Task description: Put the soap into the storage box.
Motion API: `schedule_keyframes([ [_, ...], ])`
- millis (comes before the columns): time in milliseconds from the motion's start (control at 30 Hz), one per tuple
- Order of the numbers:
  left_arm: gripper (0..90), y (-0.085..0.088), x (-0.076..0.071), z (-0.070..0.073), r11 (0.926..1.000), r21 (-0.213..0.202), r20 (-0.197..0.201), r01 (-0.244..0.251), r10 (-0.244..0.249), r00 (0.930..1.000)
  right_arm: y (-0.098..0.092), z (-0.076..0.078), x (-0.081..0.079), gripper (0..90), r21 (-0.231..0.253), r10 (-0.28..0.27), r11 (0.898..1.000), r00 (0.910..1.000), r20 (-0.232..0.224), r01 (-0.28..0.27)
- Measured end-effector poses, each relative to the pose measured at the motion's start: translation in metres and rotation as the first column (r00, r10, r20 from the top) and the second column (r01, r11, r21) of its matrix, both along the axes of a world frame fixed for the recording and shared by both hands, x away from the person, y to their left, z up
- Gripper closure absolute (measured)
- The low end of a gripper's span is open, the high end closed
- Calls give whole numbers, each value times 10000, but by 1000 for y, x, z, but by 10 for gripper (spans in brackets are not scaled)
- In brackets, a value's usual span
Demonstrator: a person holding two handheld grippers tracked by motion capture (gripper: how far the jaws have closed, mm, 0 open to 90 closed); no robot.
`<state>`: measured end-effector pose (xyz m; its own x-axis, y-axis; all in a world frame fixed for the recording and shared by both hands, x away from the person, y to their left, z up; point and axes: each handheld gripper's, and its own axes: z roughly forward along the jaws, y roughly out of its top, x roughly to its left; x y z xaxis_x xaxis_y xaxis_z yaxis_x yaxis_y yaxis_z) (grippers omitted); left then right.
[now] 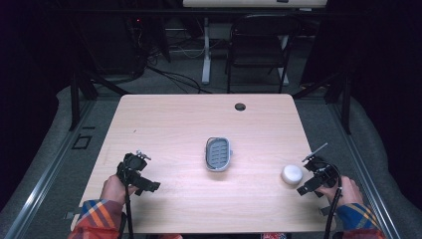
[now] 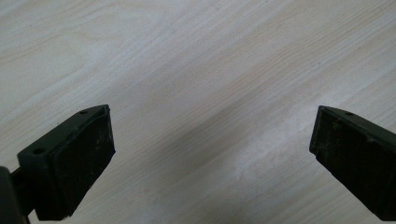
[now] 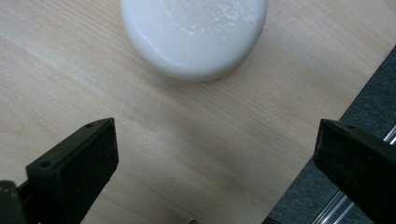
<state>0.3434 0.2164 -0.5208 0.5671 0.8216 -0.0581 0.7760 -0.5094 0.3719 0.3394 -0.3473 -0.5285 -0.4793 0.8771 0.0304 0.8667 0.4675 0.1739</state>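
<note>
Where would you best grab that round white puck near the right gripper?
Judging by its shape, grip the white puck across its curved side wall, coming from above with the open right gripper. It lies flat on the table, and looks to fit between the jaws.

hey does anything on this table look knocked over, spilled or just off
Nothing stands out. The grey soap dish sits flat mid-table, empty, and the white round soap lies whole near the right gripper, untouched. Both grippers have open jaws, the left gripper over bare wood. No spill shows.

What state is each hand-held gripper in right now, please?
Left hand-held gripper: open, nothing between its jaws.
Right hand-held gripper: open, holding nothing; the white soap lies just ahead.
</note>
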Motion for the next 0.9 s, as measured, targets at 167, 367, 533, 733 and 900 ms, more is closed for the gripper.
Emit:
schedule_keyframes([
  [167,0,0,0,0,10000,-2,-34,17,-17,10000,-1,3,2,0,-199,300,9993,9993,-224,-305],
  [367,0,0,0,0,10000,8,-12,38,-38,10000,4,6,0,0,-129,134,9998,9991,396,-129],
  [533,0,-1,1,0,9999,47,-7,97,-97,10000,6,13,2,0,-428,374,9985,9982,479,-354],
  [733,0,-1,0,-1,10000,-18,-57,91,-91,9999,9,12,2,0,-453,161,9989,9969,766,-127],
  [900,0,-1,0,0,9999,2,-45,126,-126,9999,13,14,3,0,-566,386,9978,9967,709,-346],
])
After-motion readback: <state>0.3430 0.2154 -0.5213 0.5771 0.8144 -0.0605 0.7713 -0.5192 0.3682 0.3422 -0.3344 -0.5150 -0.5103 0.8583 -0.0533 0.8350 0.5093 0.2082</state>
